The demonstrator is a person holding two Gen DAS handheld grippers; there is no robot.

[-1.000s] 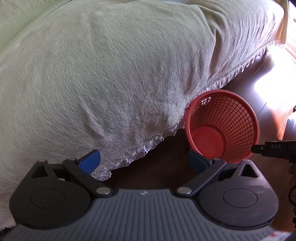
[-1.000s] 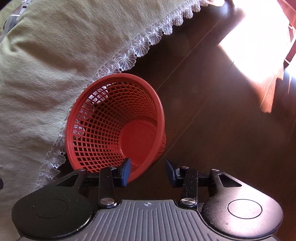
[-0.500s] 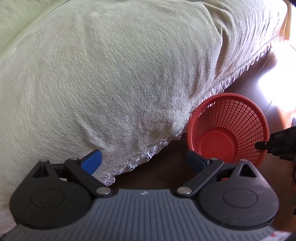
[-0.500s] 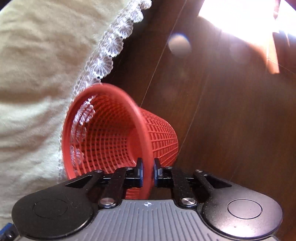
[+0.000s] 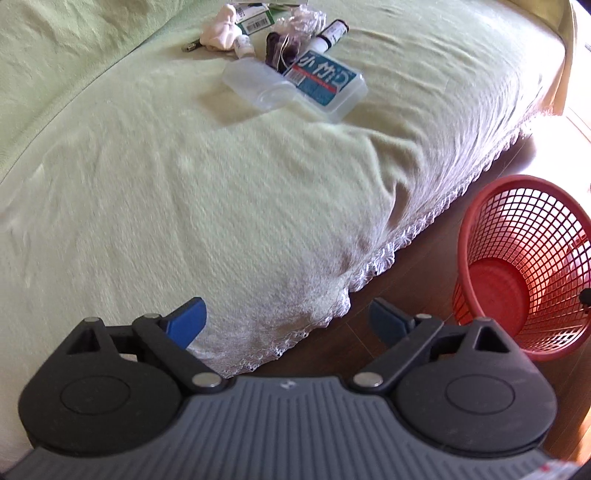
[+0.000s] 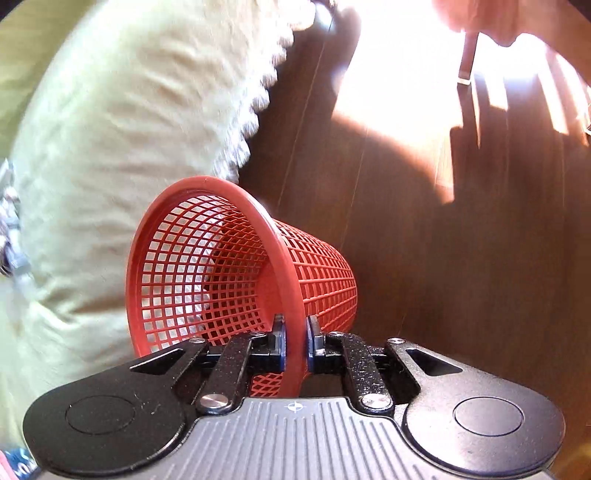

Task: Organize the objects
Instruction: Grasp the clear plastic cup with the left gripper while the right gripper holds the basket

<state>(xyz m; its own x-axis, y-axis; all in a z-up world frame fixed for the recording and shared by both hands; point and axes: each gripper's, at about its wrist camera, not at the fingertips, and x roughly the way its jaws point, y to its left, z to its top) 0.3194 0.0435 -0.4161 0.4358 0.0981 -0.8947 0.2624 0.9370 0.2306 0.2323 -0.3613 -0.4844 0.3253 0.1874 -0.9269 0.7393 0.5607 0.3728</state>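
A red mesh basket (image 6: pixel 207 266) is tilted beside the bed; my right gripper (image 6: pixel 295 343) is shut on its rim and holds it. The basket also shows at the right of the left wrist view (image 5: pixel 524 266), and nothing shows inside it. My left gripper (image 5: pixel 288 321) is open and empty over the bed's lace edge. On the bed at the far side lie a clear plastic box with a blue label (image 5: pixel 325 85), a clear container (image 5: pixel 258 83), small bottles (image 5: pixel 328 37), a white cloth (image 5: pixel 221 29) and other small items.
The bed has a pale green cover (image 5: pixel 184 184) with a lace hem (image 5: pixel 388 254). A dark wooden floor (image 6: pixel 443 258) with bright sun patches lies to the right of the bed.
My right gripper closed on the basket rim and tilted the basket. My left gripper rose, so the top of the bed and its pile of items came into view.
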